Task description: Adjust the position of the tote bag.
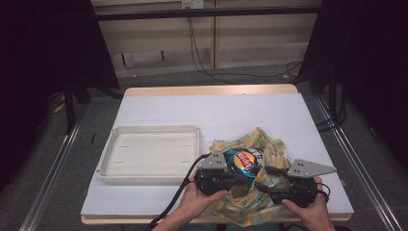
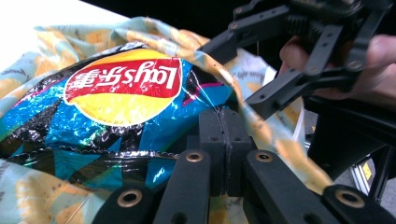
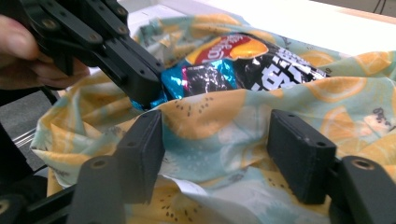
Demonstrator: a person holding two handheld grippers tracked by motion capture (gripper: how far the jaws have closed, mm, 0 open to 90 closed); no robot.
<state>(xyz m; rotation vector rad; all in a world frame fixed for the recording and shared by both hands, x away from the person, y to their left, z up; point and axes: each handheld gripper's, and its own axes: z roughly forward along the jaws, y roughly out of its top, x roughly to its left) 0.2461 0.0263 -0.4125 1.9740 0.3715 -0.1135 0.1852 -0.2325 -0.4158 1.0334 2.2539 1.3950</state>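
Near table's front edge, left gripper (image 1: 234, 179) jaws pinching chip bag (image 1: 244, 162) inside orange-print cloth bag (image 1: 272, 149), apparently for extraction; right gripper (image 3: 219, 156) jaws spread around cloth rim, seemingly steadying opening.

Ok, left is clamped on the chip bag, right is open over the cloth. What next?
Probably close the right gripper on the cloth fold between its jaws. The left gripper looks shut on the chip bag edge, so pinning the cloth should let the bag slide out.
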